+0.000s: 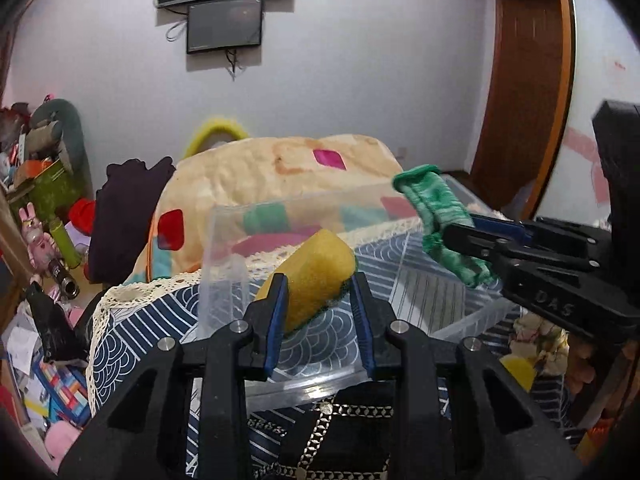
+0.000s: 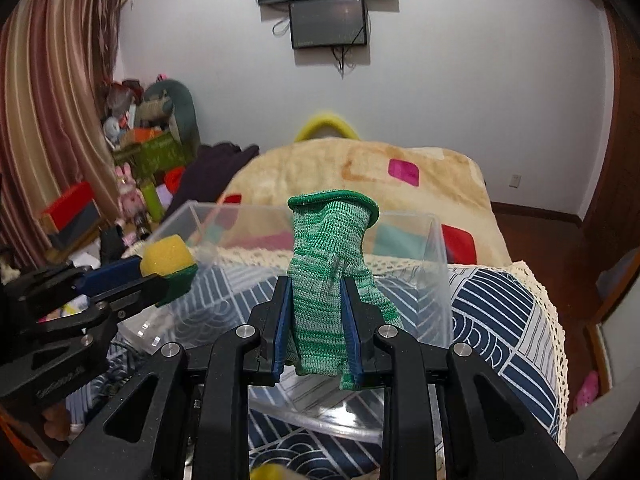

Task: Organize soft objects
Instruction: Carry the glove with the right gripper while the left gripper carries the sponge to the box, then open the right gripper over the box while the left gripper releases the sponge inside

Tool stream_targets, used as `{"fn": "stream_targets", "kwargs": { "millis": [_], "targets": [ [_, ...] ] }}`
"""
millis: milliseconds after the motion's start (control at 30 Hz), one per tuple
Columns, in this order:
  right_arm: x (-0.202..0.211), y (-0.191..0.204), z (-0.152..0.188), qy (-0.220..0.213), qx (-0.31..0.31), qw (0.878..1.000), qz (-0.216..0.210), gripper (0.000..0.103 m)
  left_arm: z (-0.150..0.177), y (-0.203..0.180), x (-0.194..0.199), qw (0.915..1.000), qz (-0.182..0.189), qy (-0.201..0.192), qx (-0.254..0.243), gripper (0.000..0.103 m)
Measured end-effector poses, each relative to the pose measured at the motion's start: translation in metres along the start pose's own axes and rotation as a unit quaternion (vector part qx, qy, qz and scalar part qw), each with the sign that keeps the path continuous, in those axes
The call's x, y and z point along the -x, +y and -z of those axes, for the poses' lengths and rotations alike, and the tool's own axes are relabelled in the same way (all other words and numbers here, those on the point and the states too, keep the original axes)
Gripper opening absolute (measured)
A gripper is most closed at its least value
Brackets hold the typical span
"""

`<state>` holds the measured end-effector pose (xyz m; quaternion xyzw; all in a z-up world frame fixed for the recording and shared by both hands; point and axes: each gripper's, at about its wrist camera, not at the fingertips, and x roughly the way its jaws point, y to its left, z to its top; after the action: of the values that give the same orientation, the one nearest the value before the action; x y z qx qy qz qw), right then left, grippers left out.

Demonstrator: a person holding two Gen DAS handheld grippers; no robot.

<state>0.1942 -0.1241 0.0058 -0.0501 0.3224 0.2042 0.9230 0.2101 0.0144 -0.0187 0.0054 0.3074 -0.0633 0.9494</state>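
**Sponge and glove held over the clear bin**

Sponge (image 1: 310, 276) is seen clamped between the blue pads of the left gripper (image 1: 320, 300), its yellow body tilted up and away and its green scouring layer turned underneath. It is held above the near left part of the clear plastic bin (image 1: 224, 240), with open air between it and the bin floor. The green knit glove (image 2: 334, 280) is pinched at its lower part by the right gripper (image 2: 316, 320), cuff upward, over the bin's near wall — the cuff is carried higher than the far rim.

Both tools are angled inward toward one another; the right one is seen entering the left view from the right edge, and the two held things are kept apart. The bin's walls are upright and transparent, and its interior is seen through to the patterned blue-and-white cloth (image 2: 492, 312) on which it rests. Beyond the cloth's lace edge a cream blanket (image 1: 260, 172) is piled — and farther off a white wall carries two dark screens (image 2: 328, 24).
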Motion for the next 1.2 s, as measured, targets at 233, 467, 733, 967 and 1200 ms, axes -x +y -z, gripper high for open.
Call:
{"fn": "stream_targets", "kwargs": {
  "millis": [233,467,733,967,1200],
  "targets": [
    [-0.007,0.010,0.005,0.024,0.029,0.999,0.014,0.023,0.003,-0.007,-0.010,0.9995,0.015,0.025,-0.015,0.032],
    [0.005,0.012,0.005,0.009,0.028,1.000,0.003,0.047,0.004,-0.005,-0.005,0.9991,0.027,0.030,-0.009,0.044],
    [0.039,0.014,0.003,-0.037,0.025,0.999,0.006,0.059,0.005,0.009,0.026,0.9992,0.037,-0.001,0.012,0.059],
    [0.068,0.014,0.002,-0.076,0.024,0.997,0.003,0.061,0.008,0.023,0.065,0.9990,0.025,-0.036,0.012,0.073],
    [0.083,0.017,0.015,-0.089,0.032,0.996,0.003,0.064,0.027,0.040,0.084,0.9993,-0.003,-0.037,0.009,0.082]
  ]
}}
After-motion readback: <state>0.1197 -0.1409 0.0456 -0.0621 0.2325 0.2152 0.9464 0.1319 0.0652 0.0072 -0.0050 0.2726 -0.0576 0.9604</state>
